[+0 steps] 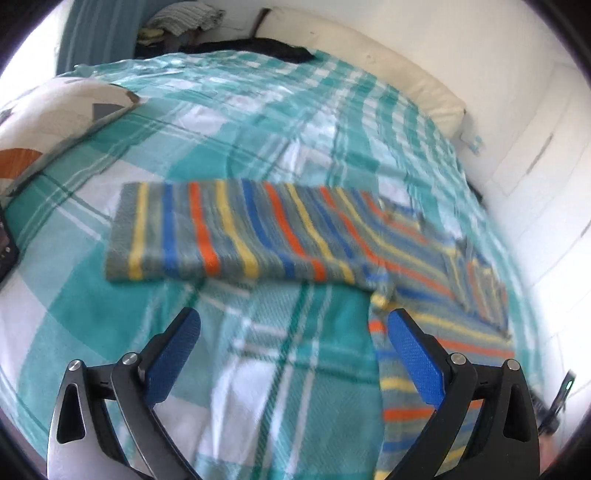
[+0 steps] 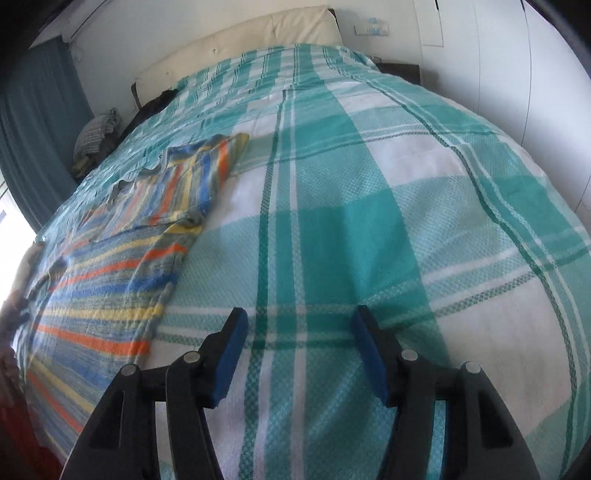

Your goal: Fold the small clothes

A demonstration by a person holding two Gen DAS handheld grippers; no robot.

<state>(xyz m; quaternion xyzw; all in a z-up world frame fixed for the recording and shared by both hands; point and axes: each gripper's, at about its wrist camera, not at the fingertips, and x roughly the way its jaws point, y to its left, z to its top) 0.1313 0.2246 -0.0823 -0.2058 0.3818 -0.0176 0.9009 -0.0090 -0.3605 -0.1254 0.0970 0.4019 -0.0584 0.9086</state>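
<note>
A small striped shirt (image 1: 258, 232), grey with orange, yellow and blue stripes, lies flat on the teal-and-white plaid bedspread (image 1: 258, 122). One part is folded across the middle; another part runs down under the right finger. My left gripper (image 1: 293, 321) is open and empty, just short of the shirt's near edge. In the right wrist view the same shirt (image 2: 122, 258) lies at the left. My right gripper (image 2: 299, 321) is open and empty over bare bedspread (image 2: 369, 221), to the right of the shirt.
A patterned pillow (image 1: 55, 122) lies at the left of the bed. A cream headboard (image 1: 369, 62) and white wall lie beyond. A pile of clothes (image 1: 184, 18) sits at the far corner by a teal curtain (image 2: 33, 129). A dark device (image 1: 5, 247) lies at the left edge.
</note>
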